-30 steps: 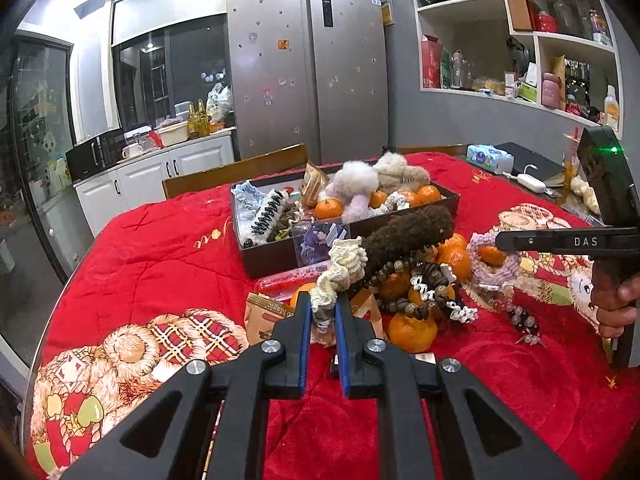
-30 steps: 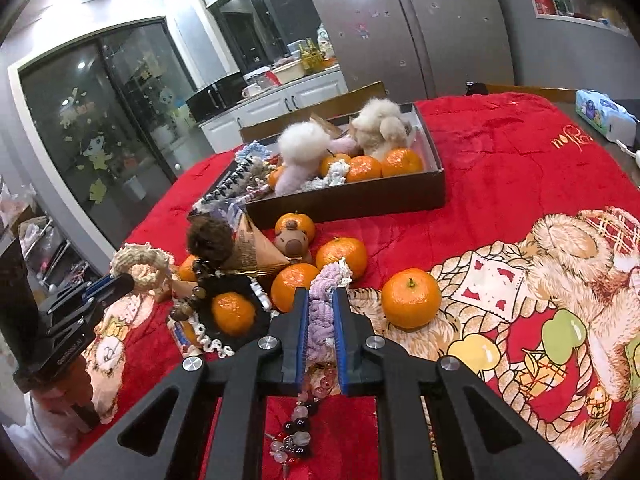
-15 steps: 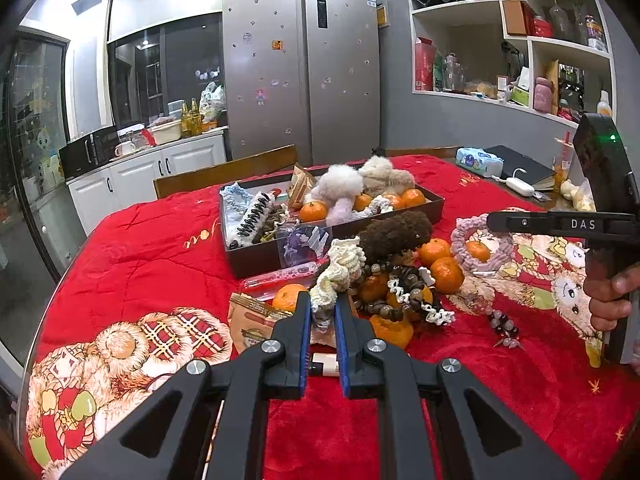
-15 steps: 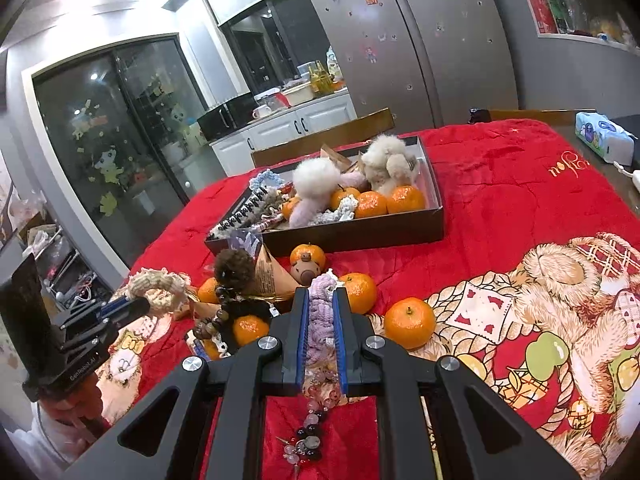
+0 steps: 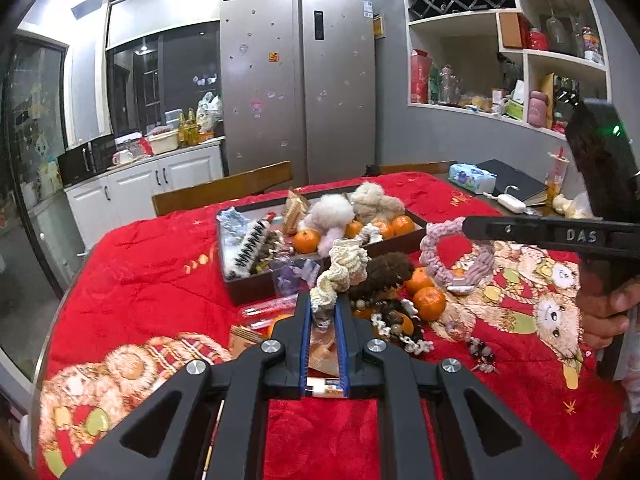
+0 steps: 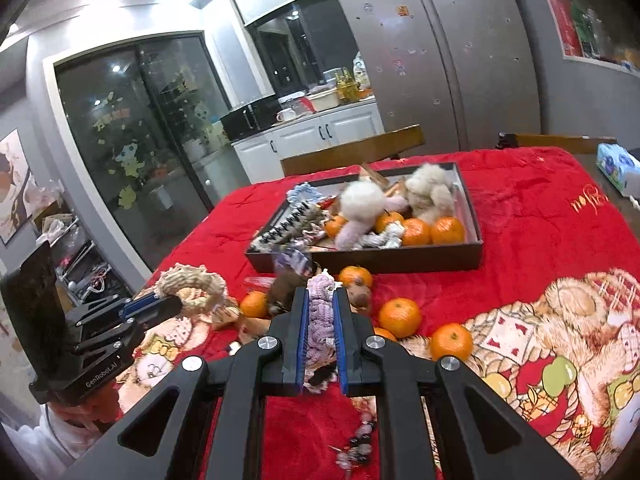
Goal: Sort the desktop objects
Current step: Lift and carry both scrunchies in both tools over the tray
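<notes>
My left gripper [image 5: 323, 312] is shut on a cream knitted ring [image 5: 345, 258], held above the pile on the red tablecloth. In the right wrist view this gripper [image 6: 173, 306] shows at the left with the cream ring [image 6: 191, 286] hanging from it. My right gripper [image 6: 320, 300] is shut on a lilac knitted ring [image 6: 320, 320]. In the left wrist view it [image 5: 467, 225] comes in from the right, and the lilac ring [image 5: 456, 258] dangles from it. A dark box [image 6: 400, 267] behind holds oranges, plush toys and hair clips.
Loose oranges [image 6: 400, 317], a brown fuzzy piece [image 5: 390, 270] and a bead string [image 6: 356, 446] lie on the cloth before the box [image 5: 256, 290]. A tissue pack [image 5: 472, 178] and a notebook sit far right. A chair back [image 5: 224, 192] stands behind the table.
Both grippers have risen, each lifting its knitted ring off the pile. The table and the box now look lower and farther away in both views.
</notes>
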### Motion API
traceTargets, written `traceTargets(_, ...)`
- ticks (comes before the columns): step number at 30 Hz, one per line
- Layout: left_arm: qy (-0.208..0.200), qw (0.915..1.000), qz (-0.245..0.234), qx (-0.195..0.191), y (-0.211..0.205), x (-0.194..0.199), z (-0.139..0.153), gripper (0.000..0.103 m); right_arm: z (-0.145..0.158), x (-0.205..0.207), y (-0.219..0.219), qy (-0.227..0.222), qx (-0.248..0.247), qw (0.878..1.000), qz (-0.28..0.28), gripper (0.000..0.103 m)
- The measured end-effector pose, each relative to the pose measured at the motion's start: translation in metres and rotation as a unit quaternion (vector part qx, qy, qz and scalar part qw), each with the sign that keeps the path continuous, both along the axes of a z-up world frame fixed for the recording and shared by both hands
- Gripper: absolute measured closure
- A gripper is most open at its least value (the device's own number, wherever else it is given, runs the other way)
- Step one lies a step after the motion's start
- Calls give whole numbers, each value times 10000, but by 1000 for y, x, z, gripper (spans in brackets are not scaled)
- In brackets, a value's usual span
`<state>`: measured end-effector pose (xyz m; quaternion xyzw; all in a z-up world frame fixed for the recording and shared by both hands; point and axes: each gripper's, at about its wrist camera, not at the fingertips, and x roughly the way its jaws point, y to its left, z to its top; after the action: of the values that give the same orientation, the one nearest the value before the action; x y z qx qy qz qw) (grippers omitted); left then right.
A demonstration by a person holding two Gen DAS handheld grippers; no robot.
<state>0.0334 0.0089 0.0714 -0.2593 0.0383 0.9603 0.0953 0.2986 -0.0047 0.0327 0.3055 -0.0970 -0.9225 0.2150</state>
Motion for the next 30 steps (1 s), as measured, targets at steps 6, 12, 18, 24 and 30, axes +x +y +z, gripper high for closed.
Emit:
traceTargets(6,25,10000,-34,39,-6,-8,27,91,27,-5,-14,153,149,9997,98,90)
traceTargets(12,36,10000,-26,18,-14,-23,53,91,50,-18,-23,242,235,9994,110,90)
traceTargets(18,-33,10000,11,36,-24,-47,70,91,71,-35,-27,340,341,9988,128,90)
traceTargets(24,-68,10000,25,8,-28,-71,80,91,90,-55,-26,365,527,9979,110,90)
traceTargets(30,-60,10000,-60,-37,-24,-99,88,91,105,-72,-24,399,603,9974,48,90)
